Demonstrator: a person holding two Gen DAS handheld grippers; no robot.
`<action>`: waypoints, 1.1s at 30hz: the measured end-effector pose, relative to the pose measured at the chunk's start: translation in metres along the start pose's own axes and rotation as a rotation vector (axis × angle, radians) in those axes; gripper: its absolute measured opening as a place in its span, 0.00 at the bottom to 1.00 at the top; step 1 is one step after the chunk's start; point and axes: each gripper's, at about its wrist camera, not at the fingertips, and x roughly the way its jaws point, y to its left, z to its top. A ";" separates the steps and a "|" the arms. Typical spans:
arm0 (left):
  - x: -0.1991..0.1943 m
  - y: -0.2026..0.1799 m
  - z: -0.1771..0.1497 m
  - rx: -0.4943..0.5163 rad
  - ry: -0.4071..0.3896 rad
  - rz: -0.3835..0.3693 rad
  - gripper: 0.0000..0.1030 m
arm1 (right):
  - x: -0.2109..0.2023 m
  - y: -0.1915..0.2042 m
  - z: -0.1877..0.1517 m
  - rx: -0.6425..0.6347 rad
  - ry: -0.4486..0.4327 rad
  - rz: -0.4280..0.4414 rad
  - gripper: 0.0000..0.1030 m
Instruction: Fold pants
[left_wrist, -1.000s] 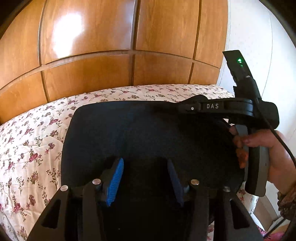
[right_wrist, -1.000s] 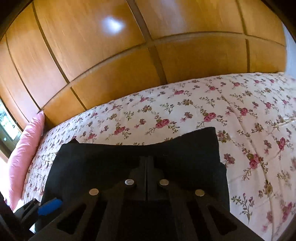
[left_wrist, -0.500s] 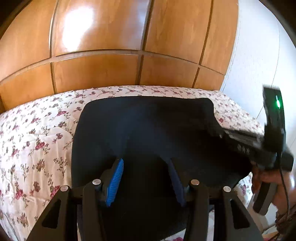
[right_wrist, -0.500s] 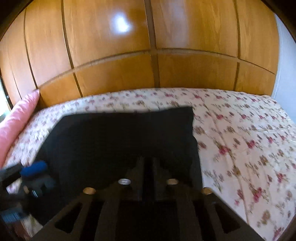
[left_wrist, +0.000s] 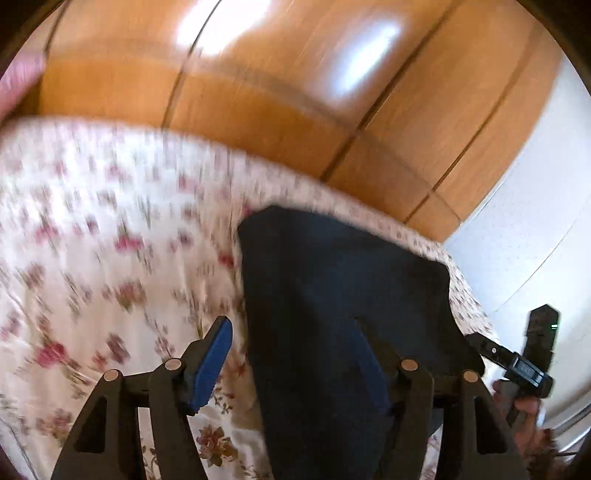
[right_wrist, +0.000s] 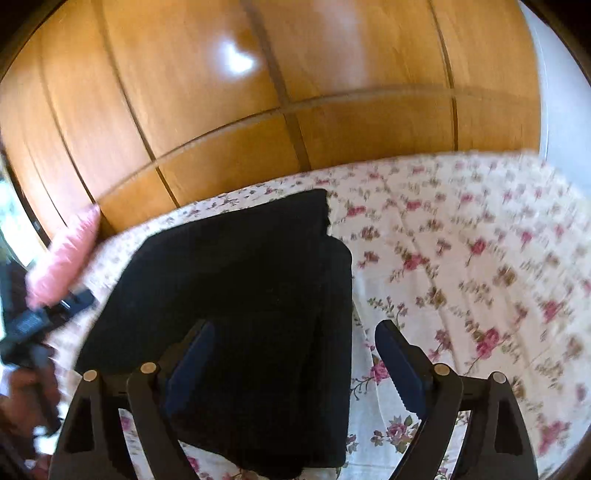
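The dark navy pants (left_wrist: 343, 302) lie folded flat on the floral bedspread (left_wrist: 92, 236); in the right wrist view they (right_wrist: 251, 280) show as a thick black stack. My left gripper (left_wrist: 291, 354) is open, its jaws straddling the pants' left edge, with nothing held. My right gripper (right_wrist: 295, 354) is open, its jaws straddling the pants' right edge, with nothing held. The right gripper (left_wrist: 524, 365) also shows at the right edge of the left wrist view, and the left gripper (right_wrist: 33, 325) at the left edge of the right wrist view.
A wooden wardrobe (right_wrist: 258, 92) stands behind the bed. A pink pillow (right_wrist: 62, 258) lies at the bed's left end. A white wall (left_wrist: 524, 229) is on the right. The floral bedspread (right_wrist: 461, 266) spreads out on either side of the pants.
My right gripper was shut on the pants and has opened. My left gripper has opened wider. Both have swung apart to the pants' side edges, and the pants now lie released on the bed.
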 end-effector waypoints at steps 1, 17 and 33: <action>0.009 0.005 0.002 -0.027 0.059 -0.030 0.65 | 0.006 -0.008 0.003 0.036 0.038 0.029 0.87; 0.061 0.014 0.014 -0.062 0.266 -0.286 0.70 | 0.067 -0.065 0.015 0.338 0.222 0.296 0.87; 0.032 -0.005 -0.001 0.051 0.098 -0.256 0.35 | 0.065 -0.034 0.011 0.252 0.129 0.261 0.50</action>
